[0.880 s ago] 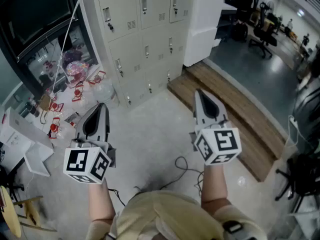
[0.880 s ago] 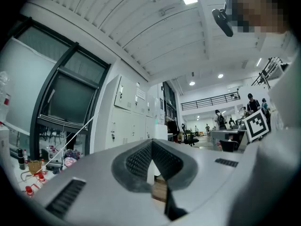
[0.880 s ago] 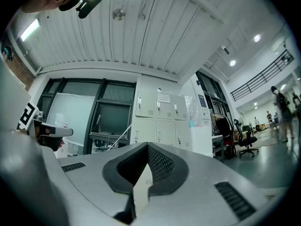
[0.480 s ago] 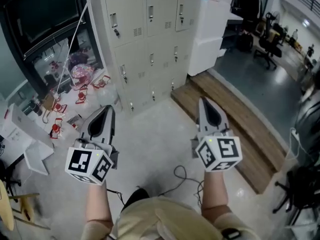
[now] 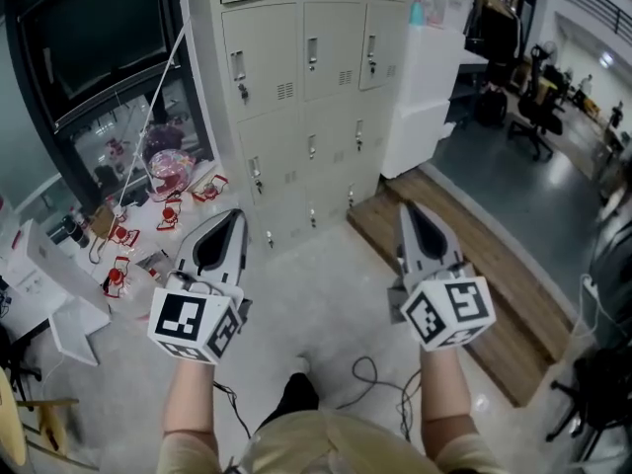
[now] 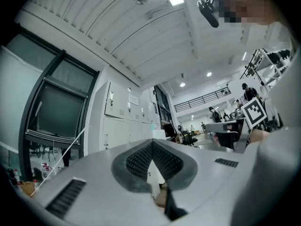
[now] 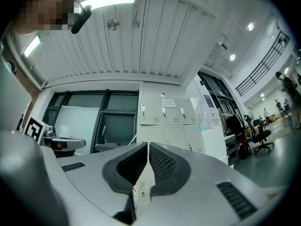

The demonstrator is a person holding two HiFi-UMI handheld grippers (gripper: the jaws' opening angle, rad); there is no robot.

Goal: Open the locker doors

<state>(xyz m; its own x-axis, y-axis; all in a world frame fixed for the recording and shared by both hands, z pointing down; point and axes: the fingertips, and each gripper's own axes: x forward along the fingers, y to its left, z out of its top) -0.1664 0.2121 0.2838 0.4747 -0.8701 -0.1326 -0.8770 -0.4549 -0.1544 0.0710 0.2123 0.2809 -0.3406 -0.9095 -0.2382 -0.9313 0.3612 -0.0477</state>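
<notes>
A bank of pale grey lockers (image 5: 306, 77) stands ahead, all doors closed, each with a small handle and lock. It also shows in the left gripper view as lockers (image 6: 117, 121) and in the right gripper view as lockers (image 7: 164, 119). My left gripper (image 5: 237, 215) and right gripper (image 5: 406, 207) are held side by side over the floor, pointing at the lockers and well short of them. The left gripper (image 6: 151, 144) is shut with nothing between its pads. The right gripper (image 7: 147, 146) is shut and empty too.
A white cabinet (image 5: 423, 97) adjoins the lockers on the right, with a low wooden platform (image 5: 474, 255) before it. Red-handled clutter and a pink bag (image 5: 163, 166) lie on the floor at left by a dark glass frame (image 5: 89, 57). A black cable (image 5: 367, 373) trails near my feet.
The lockers have slid lower in the head view and look nearer, with more upper doors showing. Both grippers sit a little lower in the picture, still side by side and shut.
</notes>
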